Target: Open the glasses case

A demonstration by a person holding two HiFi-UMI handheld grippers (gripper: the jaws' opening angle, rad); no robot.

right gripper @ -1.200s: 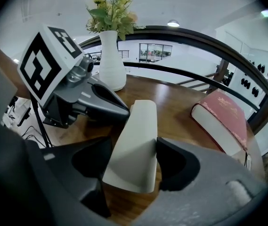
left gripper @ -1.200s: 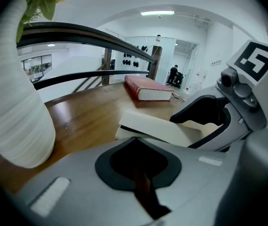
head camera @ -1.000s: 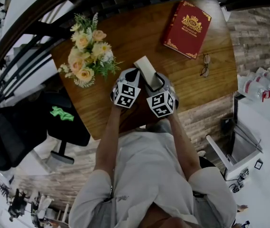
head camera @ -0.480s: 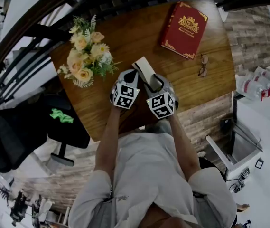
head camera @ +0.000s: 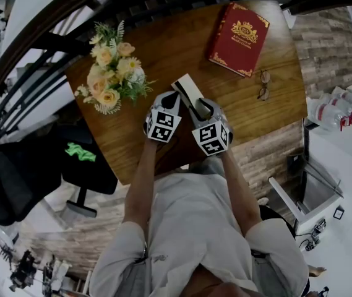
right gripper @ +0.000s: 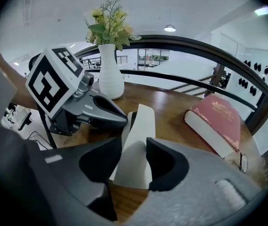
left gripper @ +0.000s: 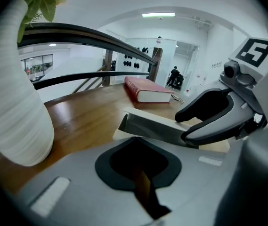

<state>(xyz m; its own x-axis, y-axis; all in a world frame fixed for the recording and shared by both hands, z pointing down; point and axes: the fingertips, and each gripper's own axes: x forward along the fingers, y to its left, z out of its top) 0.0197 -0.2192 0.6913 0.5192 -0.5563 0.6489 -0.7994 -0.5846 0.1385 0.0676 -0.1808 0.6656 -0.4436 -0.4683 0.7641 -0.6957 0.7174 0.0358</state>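
bright, even indoor light throughout, with no hard shadows. the head view is a fisheye circle, its corners smeared and curved; the wooden table [head camera: 176, 48] carries a soft sheen. in the left gripper view a ceiling strip light [left gripper: 158, 14] glares white, the pale room behind it is nearly washed out, and the railing [left gripper: 91, 34] bows into an arc. my left claw [left gripper: 137, 145] is out of focus up close, its hollow black. in the right gripper view a round ceiling lamp [right gripper: 170, 28] glows. my right claw [right gripper: 134, 145], its jaws just closing on the pale glasses case [right gripper: 141, 121], is a soft grey blur. the edges of both gripper views fade to black.
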